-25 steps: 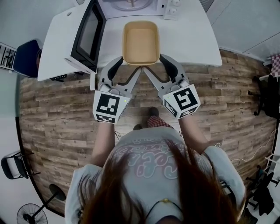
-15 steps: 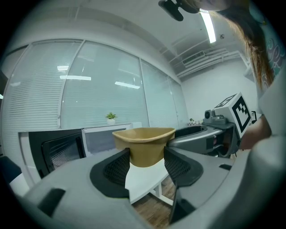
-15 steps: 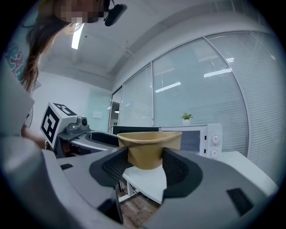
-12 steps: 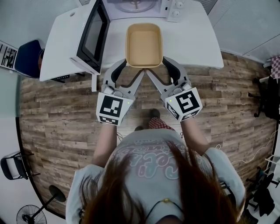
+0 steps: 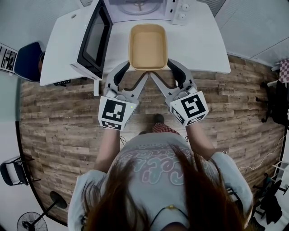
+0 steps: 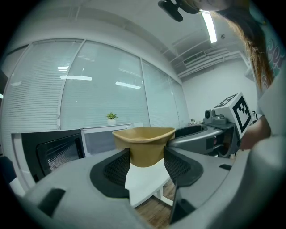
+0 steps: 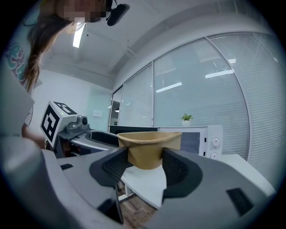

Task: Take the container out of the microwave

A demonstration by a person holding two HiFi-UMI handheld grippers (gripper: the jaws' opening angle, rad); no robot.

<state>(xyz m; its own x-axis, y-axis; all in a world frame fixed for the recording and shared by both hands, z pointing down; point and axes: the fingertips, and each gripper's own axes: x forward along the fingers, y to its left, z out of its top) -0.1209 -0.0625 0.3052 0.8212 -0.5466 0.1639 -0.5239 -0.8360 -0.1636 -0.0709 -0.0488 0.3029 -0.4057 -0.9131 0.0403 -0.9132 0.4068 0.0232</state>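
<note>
Container: tan, open-topped, outside the microwave. It sits over the white table, with its near end at the table's near edge. Resting or lifted, cannot tell.
Left gripper: jaws pinch the container's near left corner, one pad on each side of the wall.
Right gripper: jaws pinch the near right corner the same way.
Microwave door: swung open to the left.
Wood floor: the person stands here, on the near side of the table.
</note>
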